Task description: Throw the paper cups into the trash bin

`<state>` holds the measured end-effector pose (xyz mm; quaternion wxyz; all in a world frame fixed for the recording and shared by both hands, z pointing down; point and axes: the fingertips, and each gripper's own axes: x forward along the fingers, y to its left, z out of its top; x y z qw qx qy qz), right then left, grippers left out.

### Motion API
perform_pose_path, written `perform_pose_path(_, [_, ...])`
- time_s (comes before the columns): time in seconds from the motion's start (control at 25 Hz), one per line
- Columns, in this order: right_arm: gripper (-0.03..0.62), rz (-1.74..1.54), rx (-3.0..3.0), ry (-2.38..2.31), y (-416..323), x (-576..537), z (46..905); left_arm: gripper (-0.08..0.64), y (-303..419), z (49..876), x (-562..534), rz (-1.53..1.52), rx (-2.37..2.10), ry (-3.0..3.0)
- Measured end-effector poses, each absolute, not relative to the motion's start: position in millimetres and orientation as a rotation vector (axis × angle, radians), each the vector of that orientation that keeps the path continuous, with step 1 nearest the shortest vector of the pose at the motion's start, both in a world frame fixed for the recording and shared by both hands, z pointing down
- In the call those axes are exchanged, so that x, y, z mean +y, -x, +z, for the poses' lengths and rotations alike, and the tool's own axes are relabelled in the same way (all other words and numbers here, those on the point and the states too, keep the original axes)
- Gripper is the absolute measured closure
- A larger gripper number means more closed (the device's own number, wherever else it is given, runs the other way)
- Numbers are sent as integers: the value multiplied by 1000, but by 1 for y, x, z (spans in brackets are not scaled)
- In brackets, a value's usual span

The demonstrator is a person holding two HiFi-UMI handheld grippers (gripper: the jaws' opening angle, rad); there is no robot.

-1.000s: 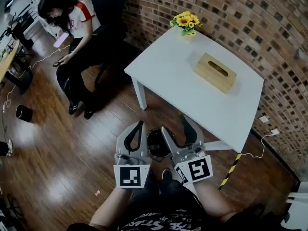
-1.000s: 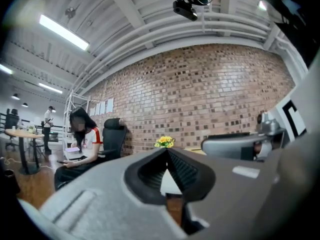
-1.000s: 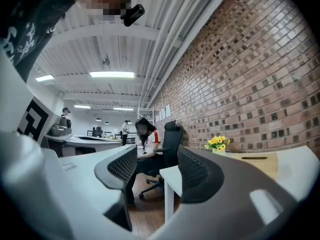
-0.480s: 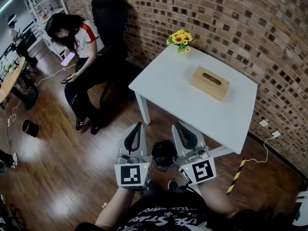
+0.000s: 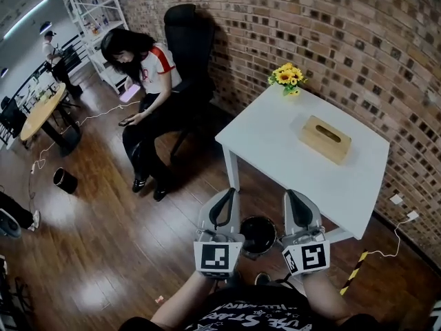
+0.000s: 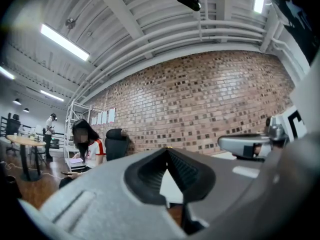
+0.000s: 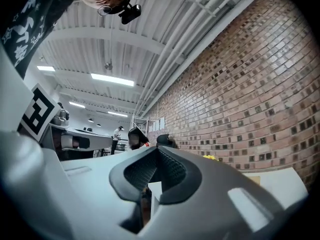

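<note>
Two grey plastic grippers, both w/ jaws pressed together. The left gripper (image 5: 226, 193) has ribbed black pads meeting at the tip and nothing in them. The right gripper (image 5: 292, 194) has just been closing; its jaws are now together too, nothing btw them. Each carries a cube (image 5: 218, 258) w/ black-and-white square markers.

Down btw the two sits the trash bin (image 5: 258, 234), round and black, on the wood-plank floor (image 5: 138, 240), just off the near edge of the table (image 5: 289, 154). The bin's inside is dark, so can't tell what's in it.

The table is white, smooth, square-cornered. Toward its wall-side edge lies a light wooden tissue box (image 5: 325, 138) w/ an oval slot on top. At its far corner by the wall stands a bunch of yellow sunflowers (image 5: 288, 76). A rough brick wall (image 5: 358, 33) runs behind.

Left of the table, a person (image 5: 148, 74) in a white top w/ red sleeve trim sits in a black high-backed chair (image 5: 189, 36). Further left, a small black round pot (image 5: 65, 180) stands on the floor near a round wooden table (image 5: 41, 112).
</note>
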<state>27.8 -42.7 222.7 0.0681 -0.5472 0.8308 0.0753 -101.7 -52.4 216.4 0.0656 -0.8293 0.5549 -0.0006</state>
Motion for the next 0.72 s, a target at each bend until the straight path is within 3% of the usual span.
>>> perform_pose_path(0.72, [584,200,2563,1686,-25,-34,241,555,107,242,-38,-6,1728,2559])
